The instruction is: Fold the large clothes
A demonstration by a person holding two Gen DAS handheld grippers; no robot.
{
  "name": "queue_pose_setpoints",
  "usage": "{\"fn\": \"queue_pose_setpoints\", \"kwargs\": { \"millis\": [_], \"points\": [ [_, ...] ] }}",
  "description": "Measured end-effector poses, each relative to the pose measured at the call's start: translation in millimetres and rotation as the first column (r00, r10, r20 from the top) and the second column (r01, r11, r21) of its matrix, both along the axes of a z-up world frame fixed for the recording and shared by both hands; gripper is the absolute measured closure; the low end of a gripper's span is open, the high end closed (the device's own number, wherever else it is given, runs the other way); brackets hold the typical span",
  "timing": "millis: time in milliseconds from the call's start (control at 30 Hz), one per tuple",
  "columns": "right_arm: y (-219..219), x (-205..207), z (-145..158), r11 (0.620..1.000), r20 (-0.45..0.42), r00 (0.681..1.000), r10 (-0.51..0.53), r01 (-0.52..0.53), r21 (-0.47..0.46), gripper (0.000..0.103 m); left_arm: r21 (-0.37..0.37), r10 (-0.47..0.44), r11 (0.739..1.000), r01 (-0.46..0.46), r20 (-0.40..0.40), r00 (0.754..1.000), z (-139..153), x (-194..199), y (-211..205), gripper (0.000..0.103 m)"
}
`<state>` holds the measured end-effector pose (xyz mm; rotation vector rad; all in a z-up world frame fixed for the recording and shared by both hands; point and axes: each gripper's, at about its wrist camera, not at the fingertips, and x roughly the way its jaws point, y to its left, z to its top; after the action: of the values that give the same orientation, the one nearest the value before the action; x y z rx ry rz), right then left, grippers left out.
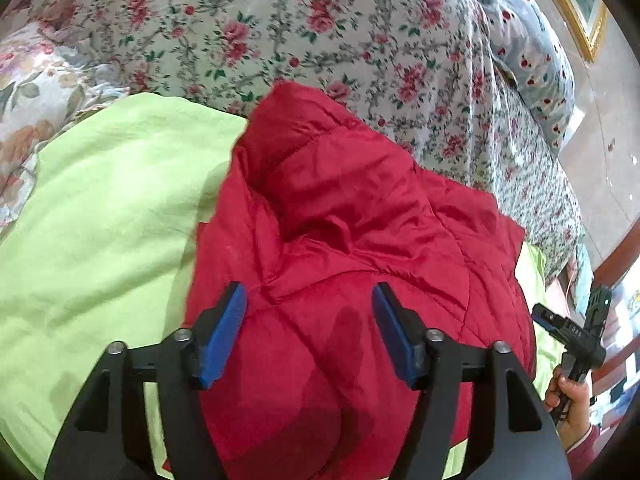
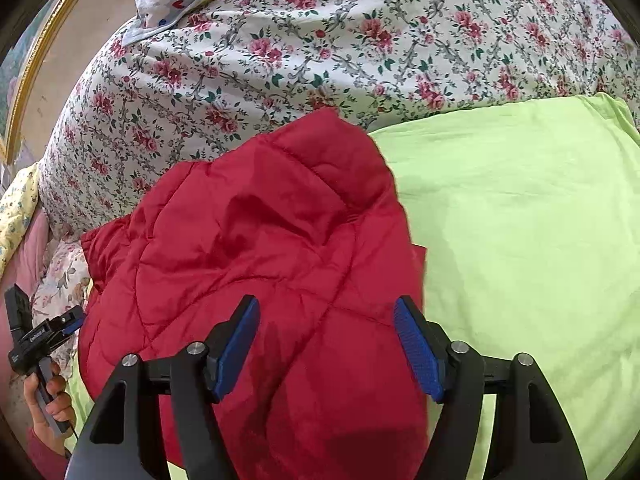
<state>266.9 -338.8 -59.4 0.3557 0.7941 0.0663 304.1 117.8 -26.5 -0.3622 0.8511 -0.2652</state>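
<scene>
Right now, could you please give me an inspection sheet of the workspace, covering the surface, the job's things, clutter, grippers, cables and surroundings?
Surface: light green sheet spread on a bed, against a rose-print cover.
Job's things: red quilted jacket, bunched on the green sheet, not flat.
Clutter: blue patterned pillow at the bed's far edge.
Grippers: left gripper open over the jacket, holding nothing; right gripper open over it, holding nothing.
Cables: thin dark cord below the left hand.
Surroundings: gold picture frame on the wall.
</scene>
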Motion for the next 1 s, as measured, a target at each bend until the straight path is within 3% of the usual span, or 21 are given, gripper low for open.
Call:
{"fn": "queue_pose_setpoints", "kwargs": {
  "millis": [67,300,433,667,733,867,1000],
  "points": [
    [-5,-3,-1,1.0,-0.004,1.0,-0.012,0.012,0.0,0.027,-0.009,0.03,1.0,-0.03,0.005,1.0,-1,-3,9,0.023],
    [-23,-9,-13,0.998,-0.034,0.999,-0.042,0.044,0.05,0.026,-0.157,0.075,0.984,-0.087,-0.076,0.994,-28,0,44,0.023],
    [-31,-8,-22,0.988,-0.043,0.999,-0.028,0.034,0.15,0.021,-0.314,0.057,0.944,-0.096,-0.13,0.99,-50,4,60,0.023],
    [-37,4,-46,0.951,-0.086,0.996,0.007,0.02,0.31,0.015,-0.444,0.0,0.893,-0.08,-0.179,0.984,-72,14,57,0.023],
    [-36,8,-54,0.939,-0.109,0.994,0.021,0.018,0.344,0.014,-0.454,-0.022,0.889,-0.064,-0.182,0.983,-72,18,51,0.018],
    [-31,16,-68,0.913,-0.126,0.991,0.053,0.003,0.408,0.009,-0.416,-0.055,0.909,-0.029,-0.189,0.98,-71,24,34,0.008],
    [-28,21,-72,0.907,-0.136,0.988,0.068,-0.004,0.421,0.008,-0.364,-0.066,0.932,-0.007,-0.188,0.98,-70,27,20,0.006]
  ]
}}
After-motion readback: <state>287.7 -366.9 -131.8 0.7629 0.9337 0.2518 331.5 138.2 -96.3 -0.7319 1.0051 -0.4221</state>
